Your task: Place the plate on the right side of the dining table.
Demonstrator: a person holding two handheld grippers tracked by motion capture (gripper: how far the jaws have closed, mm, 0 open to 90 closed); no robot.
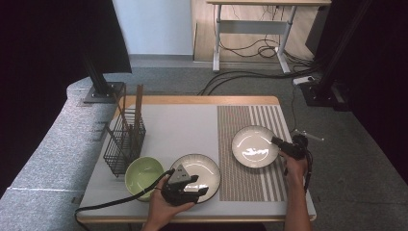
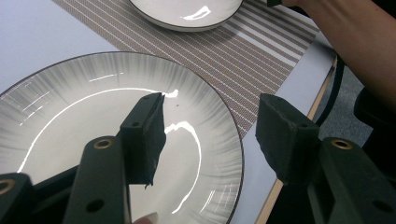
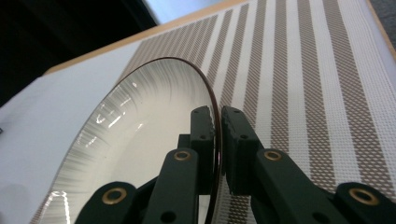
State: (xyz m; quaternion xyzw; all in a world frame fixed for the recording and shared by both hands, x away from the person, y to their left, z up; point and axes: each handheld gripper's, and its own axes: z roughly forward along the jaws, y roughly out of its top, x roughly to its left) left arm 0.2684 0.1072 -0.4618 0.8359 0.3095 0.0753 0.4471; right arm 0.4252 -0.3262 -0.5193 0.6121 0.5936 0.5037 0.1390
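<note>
Two white plates with dark rims lie on the table. The near plate (image 1: 202,169) (image 2: 70,121) sits on the white mat, and my left gripper (image 1: 195,186) (image 2: 210,133) stands open at its near edge, one jaw over the plate and one outside the rim. The far plate (image 1: 255,146) (image 3: 135,135) (image 2: 187,11) rests on the striped placemat (image 1: 269,120). My right gripper (image 1: 278,141) (image 3: 218,140) is shut on its right rim, one jaw inside and one outside.
A green bowl (image 1: 143,176) sits left of the near plate. A black wire basket (image 1: 124,142) with wooden sticks stands at the left. The table's front edge (image 1: 192,217) is just behind my left hand. A desk and cables lie beyond on the floor.
</note>
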